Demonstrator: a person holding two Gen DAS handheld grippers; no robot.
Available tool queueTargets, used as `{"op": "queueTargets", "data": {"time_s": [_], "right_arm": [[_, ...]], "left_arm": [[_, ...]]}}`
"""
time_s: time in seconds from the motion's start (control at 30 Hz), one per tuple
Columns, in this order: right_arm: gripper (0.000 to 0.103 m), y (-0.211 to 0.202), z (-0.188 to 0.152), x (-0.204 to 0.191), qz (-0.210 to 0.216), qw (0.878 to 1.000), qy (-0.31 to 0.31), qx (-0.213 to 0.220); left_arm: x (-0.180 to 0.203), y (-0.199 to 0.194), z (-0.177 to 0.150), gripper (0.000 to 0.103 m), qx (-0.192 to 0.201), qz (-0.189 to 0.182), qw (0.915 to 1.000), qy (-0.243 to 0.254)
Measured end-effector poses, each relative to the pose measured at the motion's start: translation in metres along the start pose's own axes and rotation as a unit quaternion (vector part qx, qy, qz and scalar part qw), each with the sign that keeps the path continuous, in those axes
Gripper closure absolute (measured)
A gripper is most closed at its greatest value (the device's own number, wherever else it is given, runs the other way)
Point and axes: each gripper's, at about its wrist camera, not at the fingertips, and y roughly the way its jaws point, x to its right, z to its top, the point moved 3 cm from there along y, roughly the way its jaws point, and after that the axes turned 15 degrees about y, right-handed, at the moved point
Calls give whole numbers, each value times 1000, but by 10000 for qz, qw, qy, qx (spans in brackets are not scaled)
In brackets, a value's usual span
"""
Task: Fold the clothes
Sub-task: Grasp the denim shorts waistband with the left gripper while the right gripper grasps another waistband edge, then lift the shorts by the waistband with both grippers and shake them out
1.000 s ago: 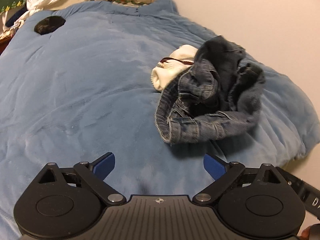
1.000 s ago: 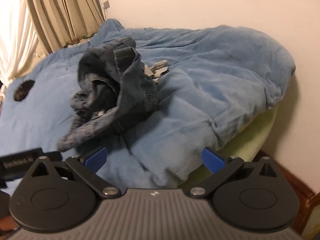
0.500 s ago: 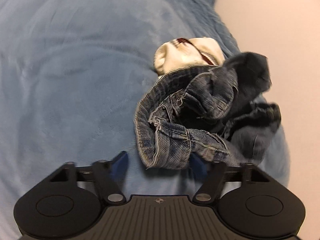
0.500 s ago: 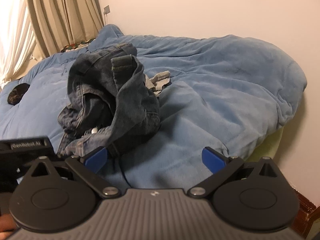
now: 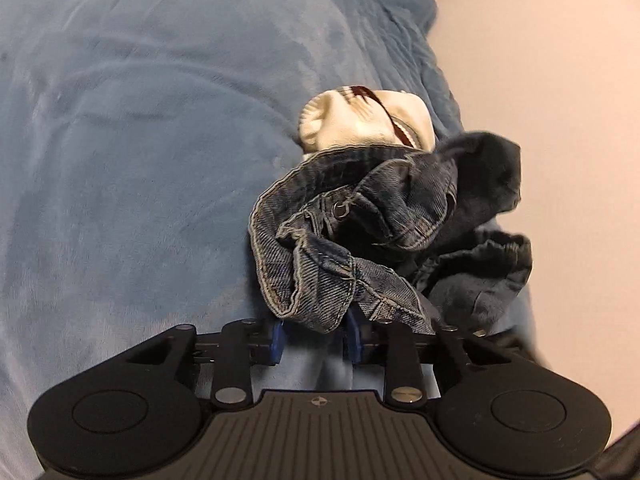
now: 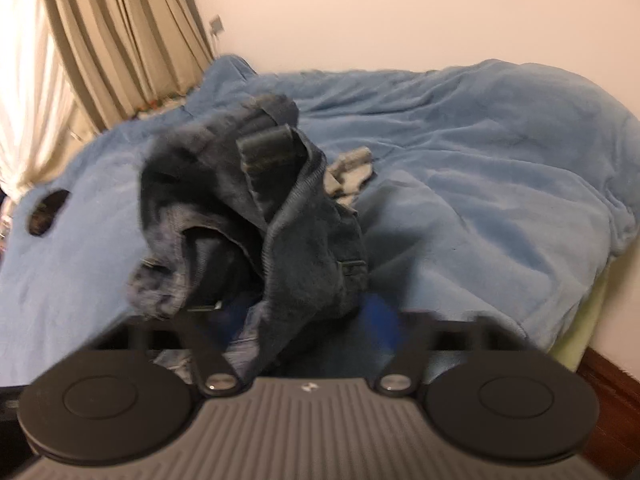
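Note:
A crumpled pair of dark blue jeans lies in a heap on a blue blanket. My left gripper has its blue pads close together on the nearest fold of the jeans' waistband. In the right wrist view the jeans rise right in front of my right gripper. Its blue pads are blurred and sit on either side of a hanging fold of denim; the jaws are narrower than before. A cream garment with dark red trim lies just behind the jeans.
The blanket covers a bed against a pale wall. A small grey cloth lies behind the jeans. Beige curtains hang at the far left. A dark round object sits on the blanket's far side. A yellow-green mattress edge shows at right.
Both grippers moved forward onto the jeans. The left jaws went from wide open to shut on the waistband fold. The right jaws narrowed around the denim, and the jeans shifted.

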Motion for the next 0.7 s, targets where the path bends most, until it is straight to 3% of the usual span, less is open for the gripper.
{"op": "queueTargets", "data": {"time_s": [0.03,0.13,0.23,0.33,0.4,0.5,0.53,0.57,0.6,0.63,0.7], "right_arm": [[86,5,-1,0,6,9999,2,-124],[90,2,-8,-1,7,10000,7,-81],[95,-6,-17,-5,-54,9997,-233,-62],[98,-11,-21,0,-93,9996,-234,-90],[98,-13,-22,6,-103,9997,-155,-124],[99,-17,-22,12,-45,9998,-61,-169],[99,-18,-24,11,-57,9998,-112,-145],[99,-20,-26,11,-72,9998,-170,-117],[99,-22,-27,10,-89,9997,-212,-100],[99,-23,-28,10,-78,9996,-230,-110],[99,-26,-27,12,-3,9997,-178,-155]], "left_arm": [[-2,1,0,66,-16,-51,10000,-79],[-5,2,3,57,-40,-120,9996,-244],[-10,0,6,57,-131,-294,9982,-514],[-10,-12,6,56,-36,-412,9974,-584],[-11,-23,5,51,93,-488,9970,-595],[-9,-27,7,44,304,-264,9981,-459],[-9,-23,7,50,237,-244,9983,-479],[-9,-20,6,72,157,-227,9985,-463],[-8,-18,5,84,76,-209,9988,-444],[-8,-16,4,90,-5,-192,9989,-425],[-5,-19,4,92,-48,-144,9995,-282]]}}
